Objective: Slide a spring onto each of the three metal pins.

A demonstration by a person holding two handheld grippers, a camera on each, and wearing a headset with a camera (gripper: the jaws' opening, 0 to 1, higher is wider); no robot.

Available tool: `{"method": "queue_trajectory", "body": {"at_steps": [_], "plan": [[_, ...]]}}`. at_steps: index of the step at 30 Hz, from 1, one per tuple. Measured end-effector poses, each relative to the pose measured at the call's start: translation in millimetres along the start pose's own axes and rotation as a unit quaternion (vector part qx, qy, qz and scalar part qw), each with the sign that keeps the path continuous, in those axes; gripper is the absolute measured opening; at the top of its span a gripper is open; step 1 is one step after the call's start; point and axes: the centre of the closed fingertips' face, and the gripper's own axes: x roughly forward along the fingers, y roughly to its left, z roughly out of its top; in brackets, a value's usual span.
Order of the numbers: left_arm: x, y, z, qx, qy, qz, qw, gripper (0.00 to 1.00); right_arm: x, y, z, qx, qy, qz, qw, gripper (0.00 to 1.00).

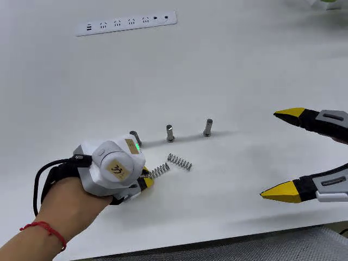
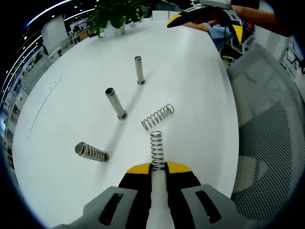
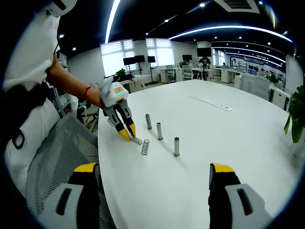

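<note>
Nothing reads clearly: a small tan paper sticker (image 1: 117, 170) on the white left gripper's (image 1: 145, 179) rear housing carries handwritten marks, too blurred to decipher.

The springs (image 2: 157, 116) and pins (image 2: 116, 102) are silver, the table (image 1: 217, 65) white, the left gripper (image 2: 158, 166) and right gripper (image 1: 269, 153) yellow-tipped on black.

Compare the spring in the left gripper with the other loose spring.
The gripped spring is pinched at one end by the left gripper; the loose spring lies untouched on the table. The gripped spring runs straight out from the jaws; the loose spring lies slanted beyond its far end. Both are silvery coils.
</note>
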Motion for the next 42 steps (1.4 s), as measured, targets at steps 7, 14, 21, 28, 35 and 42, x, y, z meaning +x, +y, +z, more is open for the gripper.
{"method": "queue_trajectory", "body": {"at_steps": [7,14,21,28,35,42], "plan": [[-1.0,-2.1,-1.8,-0.005,-0.001,-0.006,1.0000,0.10,2.7,2.8,0.3,-0.001,0.004,0.002,1.0000,0.97],[-5.4,-5.5,-2.0,-0.010,-0.011,-0.013,0.9998,0.10,4.0,7.0,0.8,0.000,0.005,0.006,1.0000,0.97],[-11.5,-11.3,-2.2,-0.010,-0.019,-0.016,0.9996,0.10,7.0,12.3,5.2,-0.003,0.006,0.010,0.9999,0.96],[-28.7,-17.7,10.7,-0.021,-0.059,-0.015,0.9979,0.10,8.4,17.4,17.0,-0.001,-0.006,0.017,0.9998,0.94],[-53.4,-18.1,43.5,-0.038,-0.144,-0.001,0.9889,0.10,15.7,31.8,54.5,0.020,-0.051,0.027,0.9981,0.89],[-92.3,-10.5,95.2,-0.059,-0.257,0.020,0.9644,0.10,32.9,45.0,100.2,0.098,-0.108,0.030,0.9889,0.77]]}}
